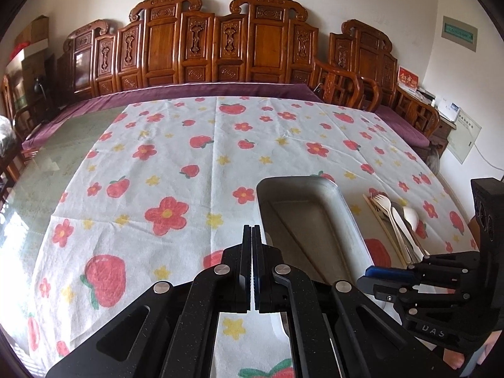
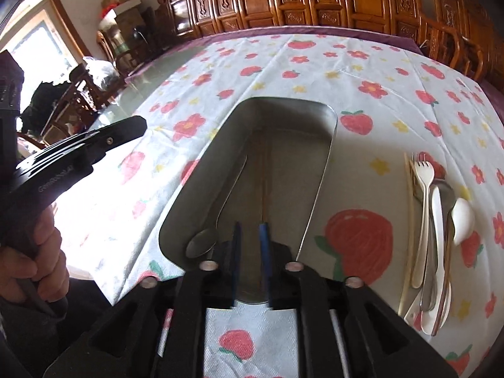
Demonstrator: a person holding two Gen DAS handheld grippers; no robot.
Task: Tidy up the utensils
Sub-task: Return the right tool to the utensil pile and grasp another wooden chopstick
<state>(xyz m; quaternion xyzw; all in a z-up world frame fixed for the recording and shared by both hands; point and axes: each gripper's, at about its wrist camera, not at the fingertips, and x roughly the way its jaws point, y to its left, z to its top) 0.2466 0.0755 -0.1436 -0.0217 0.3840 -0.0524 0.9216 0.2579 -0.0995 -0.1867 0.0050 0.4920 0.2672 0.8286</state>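
Hovering over the near end of the metal tray [image 2: 318, 189], the right gripper [image 2: 250, 230] has its jaws slightly parted with nothing between them; a thin chopstick [image 2: 265, 182] lies along the tray floor straight ahead of its tips, which suggests it was set down there on purpose. Just left of those tips a metal spoon [image 2: 217, 211] rests in the tray, bowl nearest the gripper and handle running away along the tray's left wall. Lying lengthwise lets both pieces fit the long, narrow tray.

To the right of the right gripper, outside the tray on the strawberry tablecloth [image 2: 362, 72], the unsorted pile waits: a white fork [image 2: 423, 195], a white spoon [image 2: 461, 220], a white knife [image 2: 438, 220] and more pieces beneath, roughly parallel to the tray for easy pinching.

The left gripper [image 1: 251, 236] is clenched shut and empty, held over the cloth just left of the tray, probably parked clear of the working side.
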